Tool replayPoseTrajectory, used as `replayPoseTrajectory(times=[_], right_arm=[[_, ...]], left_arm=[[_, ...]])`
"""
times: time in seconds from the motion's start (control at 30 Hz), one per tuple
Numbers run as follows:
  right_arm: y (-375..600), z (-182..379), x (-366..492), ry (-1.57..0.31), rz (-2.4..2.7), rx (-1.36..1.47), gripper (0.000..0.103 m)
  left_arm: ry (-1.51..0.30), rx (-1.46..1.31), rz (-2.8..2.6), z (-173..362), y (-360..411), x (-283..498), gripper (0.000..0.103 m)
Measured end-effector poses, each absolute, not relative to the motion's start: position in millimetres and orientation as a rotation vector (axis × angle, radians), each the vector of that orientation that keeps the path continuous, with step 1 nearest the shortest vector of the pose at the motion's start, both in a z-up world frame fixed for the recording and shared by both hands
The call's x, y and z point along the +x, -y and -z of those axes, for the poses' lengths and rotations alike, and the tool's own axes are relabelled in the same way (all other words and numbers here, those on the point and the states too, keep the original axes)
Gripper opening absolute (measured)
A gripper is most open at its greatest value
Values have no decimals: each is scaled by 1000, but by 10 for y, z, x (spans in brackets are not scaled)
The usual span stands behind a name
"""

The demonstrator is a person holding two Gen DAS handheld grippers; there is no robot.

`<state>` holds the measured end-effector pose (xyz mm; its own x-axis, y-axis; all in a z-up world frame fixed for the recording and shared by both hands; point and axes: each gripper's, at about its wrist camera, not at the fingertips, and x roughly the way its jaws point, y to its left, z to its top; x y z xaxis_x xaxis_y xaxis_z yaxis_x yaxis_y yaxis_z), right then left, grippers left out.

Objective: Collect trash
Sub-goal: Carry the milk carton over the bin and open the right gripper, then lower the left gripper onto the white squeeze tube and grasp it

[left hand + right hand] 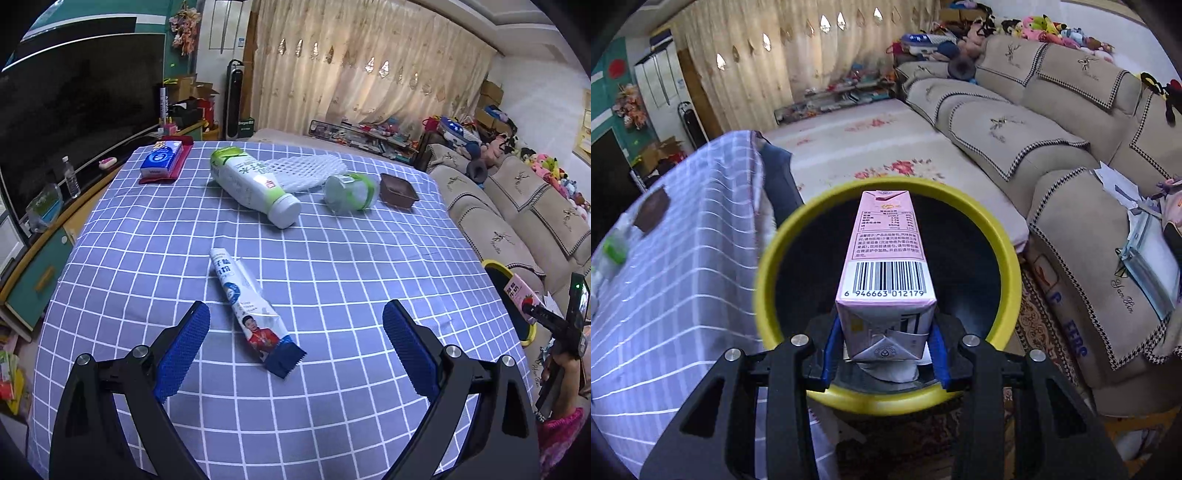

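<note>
Right gripper [884, 354]: closed on a pink milk carton [886, 266], held lengthwise over the mouth of the yellow-rimmed bin [764, 266] beside the counter [683, 295]. Left gripper [295, 347]: jaws wide, empty, above a flattened snack wrapper [255, 310] on the counter; a white bottle [255, 184] lies further off. Handling note: centre the carton inside the rim before releasing, so it clears the near edge.

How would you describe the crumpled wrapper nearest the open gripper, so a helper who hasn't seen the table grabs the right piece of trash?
On the blue checked tablecloth, look just ahead of the open left gripper. The flattened white pouch lies there alone, with a dark blue serrated end and a printed figure in red, unlike the green-capped white bottle farther back.
</note>
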<state>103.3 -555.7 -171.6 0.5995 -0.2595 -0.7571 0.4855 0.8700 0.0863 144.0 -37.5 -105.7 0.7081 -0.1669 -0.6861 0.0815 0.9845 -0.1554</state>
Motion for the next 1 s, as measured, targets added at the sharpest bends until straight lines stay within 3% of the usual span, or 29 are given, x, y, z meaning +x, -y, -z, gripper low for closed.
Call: replayPoseTrajectory(times=[0.1, 0.23, 1.0], right_arm=[[5578, 1803, 1106, -838, 455, 285, 39], [5611, 1820, 1097, -816, 467, 285, 50], [5404, 1507, 968, -737, 367, 290, 58]], left_arm=[[-782, -119, 114, 1080, 345, 1487, 93], [-785, -111, 80, 1082, 310, 1517, 93], [-948, -63, -88, 1597, 369, 2026, 93]])
